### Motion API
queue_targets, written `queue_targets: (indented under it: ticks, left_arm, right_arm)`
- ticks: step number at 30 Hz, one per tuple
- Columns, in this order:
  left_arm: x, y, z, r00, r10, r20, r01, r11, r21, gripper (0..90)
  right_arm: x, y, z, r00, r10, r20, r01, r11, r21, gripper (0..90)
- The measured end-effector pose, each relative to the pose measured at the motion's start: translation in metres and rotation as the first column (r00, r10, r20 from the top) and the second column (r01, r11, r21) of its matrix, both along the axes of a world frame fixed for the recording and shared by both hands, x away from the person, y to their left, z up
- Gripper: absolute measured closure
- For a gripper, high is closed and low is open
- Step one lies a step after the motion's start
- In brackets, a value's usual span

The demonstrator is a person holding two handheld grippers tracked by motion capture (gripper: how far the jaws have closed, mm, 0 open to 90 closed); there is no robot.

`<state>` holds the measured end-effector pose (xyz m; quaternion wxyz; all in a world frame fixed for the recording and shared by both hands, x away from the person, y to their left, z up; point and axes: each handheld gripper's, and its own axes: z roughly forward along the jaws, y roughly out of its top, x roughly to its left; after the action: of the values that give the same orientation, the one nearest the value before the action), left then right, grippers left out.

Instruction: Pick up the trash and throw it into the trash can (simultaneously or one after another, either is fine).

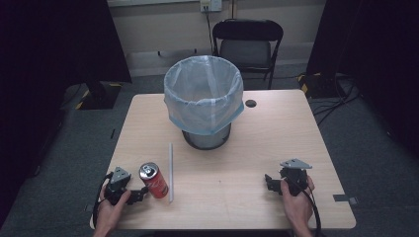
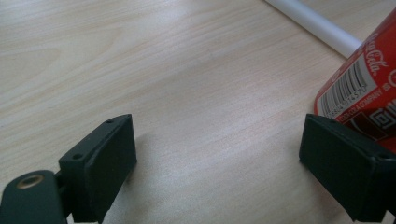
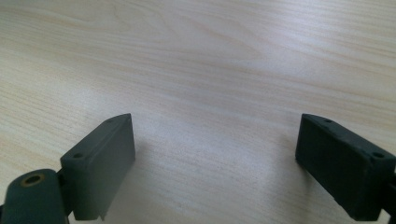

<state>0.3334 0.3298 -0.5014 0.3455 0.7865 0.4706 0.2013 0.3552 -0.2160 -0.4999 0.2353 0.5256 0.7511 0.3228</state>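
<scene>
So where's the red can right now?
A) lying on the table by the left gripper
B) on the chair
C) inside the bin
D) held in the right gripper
A: the can lies on its side on the table, just beside the open left gripper, with nothing between the jaws.

Your light wooden table (image 1: 276, 128) carries a bin lined with a pale bag (image 1: 203, 101) at its far middle. Just beside your left gripper (image 1: 141, 193) stands a red can (image 1: 154, 180), tilted, with a white straw (image 1: 171, 172) lying just past it.
</scene>
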Motion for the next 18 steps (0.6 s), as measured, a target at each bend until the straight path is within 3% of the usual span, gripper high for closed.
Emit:
queue_targets:
  ticks: [8, 18]
  left_arm:
    - [-0.0003, -0.0002, 0.0001, 1.0, 0.002, 0.0, -0.002, 1.0, 0.0, 10.6]
    - [-0.0076, 0.0005, 0.0018, 0.9982, -0.06, 0.0, 0.06, 0.9982, 0.003, 15.6]
  right_arm:
    - [0.0, 0.0, 0.0, 1.0, 0.0, 0.0, 0.0, 1.0, 0.0, 10.7]
    - [0.0, 0.0, 0.0, 1.0, 0.0, 0.0, 0.0, 1.0, 0.0, 10.7]
